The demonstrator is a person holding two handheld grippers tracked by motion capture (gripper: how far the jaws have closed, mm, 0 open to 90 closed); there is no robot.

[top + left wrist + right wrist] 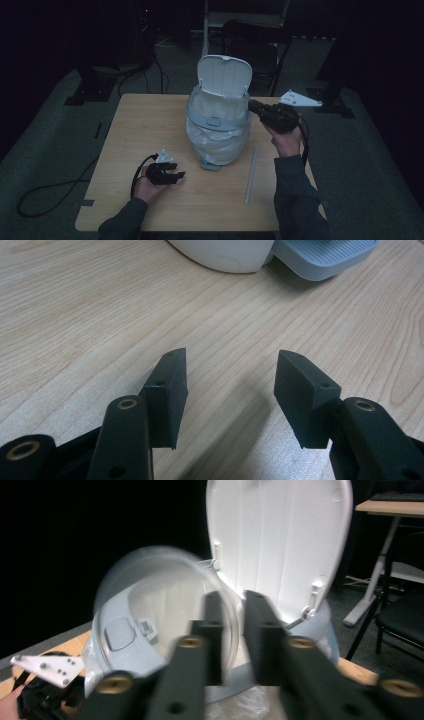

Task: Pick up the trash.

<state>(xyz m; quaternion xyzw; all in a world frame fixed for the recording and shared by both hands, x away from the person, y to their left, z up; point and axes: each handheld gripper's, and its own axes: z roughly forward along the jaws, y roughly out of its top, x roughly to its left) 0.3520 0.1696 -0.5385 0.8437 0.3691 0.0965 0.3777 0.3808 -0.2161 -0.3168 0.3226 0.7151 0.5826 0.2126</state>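
Observation:
A white pedal bin [218,142] lined with a plastic bag stands mid-table, its lid [225,75] tipped up and back. A grey ring [215,121] circles its top. My right gripper [251,106] reaches the bin's right rim. In the right gripper view its jaws [233,605] stand slightly apart, and the ring's blurred edge [150,555] runs through the narrow gap; I see no pad pressing on it. My left gripper [179,176] rests low on the table in front of the bin, to its left. It is open [230,385] with only bare wood between its fingers.
The bin's grey pedal [325,255] sticks out at its base, toward the left gripper. A long grey strip [251,175] lies on the wooden table [140,130] to the right of the bin. A dark chair [255,45] stands behind the table.

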